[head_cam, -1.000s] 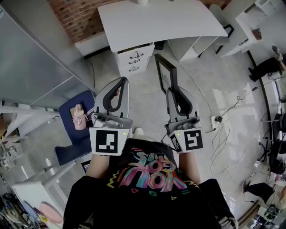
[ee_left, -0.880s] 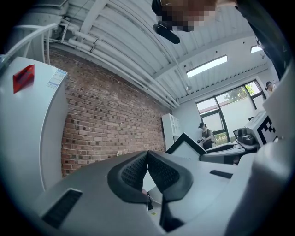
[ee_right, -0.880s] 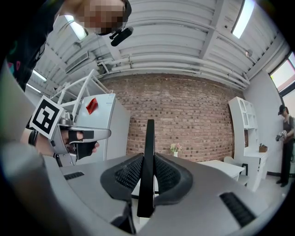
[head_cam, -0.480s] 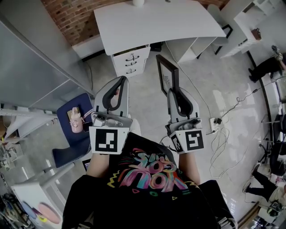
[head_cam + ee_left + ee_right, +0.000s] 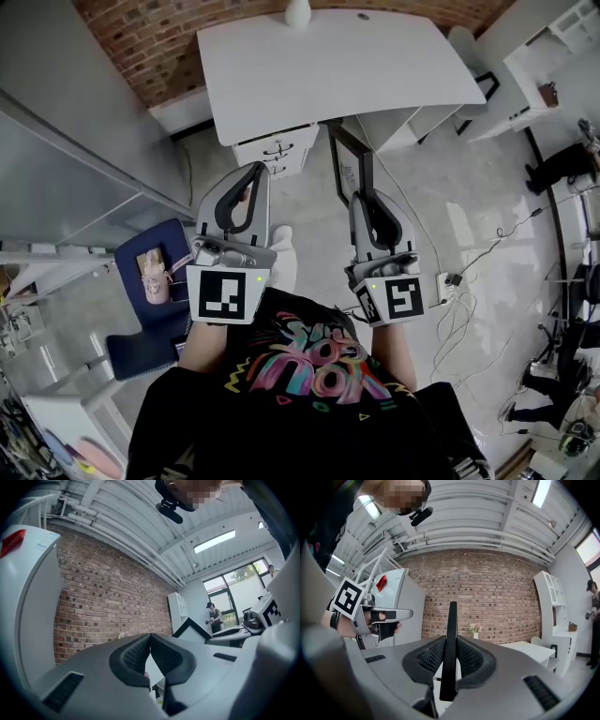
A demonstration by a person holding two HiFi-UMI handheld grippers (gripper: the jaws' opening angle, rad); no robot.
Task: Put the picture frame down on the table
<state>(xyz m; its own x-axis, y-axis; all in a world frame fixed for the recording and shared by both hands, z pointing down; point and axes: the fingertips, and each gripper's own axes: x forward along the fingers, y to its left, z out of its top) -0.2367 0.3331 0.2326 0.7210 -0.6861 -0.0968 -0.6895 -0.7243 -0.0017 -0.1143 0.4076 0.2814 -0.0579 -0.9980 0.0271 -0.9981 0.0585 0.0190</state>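
A black picture frame (image 5: 349,155) stands on edge in the air, clamped by my right gripper (image 5: 367,194) at its near end. In the right gripper view the picture frame (image 5: 450,644) shows as a thin dark strip squeezed between the two pads. My left gripper (image 5: 255,173) is shut with nothing in it; its pads meet in the left gripper view (image 5: 150,637), where the frame's corner (image 5: 192,626) peeks up at the right. The white table (image 5: 328,52) lies ahead, just past the frame's far end.
A white vase (image 5: 298,11) stands at the table's far edge before a brick wall (image 5: 131,37). Under the table's left side sits a drawer unit (image 5: 274,150). A blue chair (image 5: 150,281) is at the left, cables and a power strip (image 5: 445,279) at the right.
The table has come nearer in the head view as the person stepped forward. The frame's far end now reaches the table's front edge. Both grippers keep their hold.
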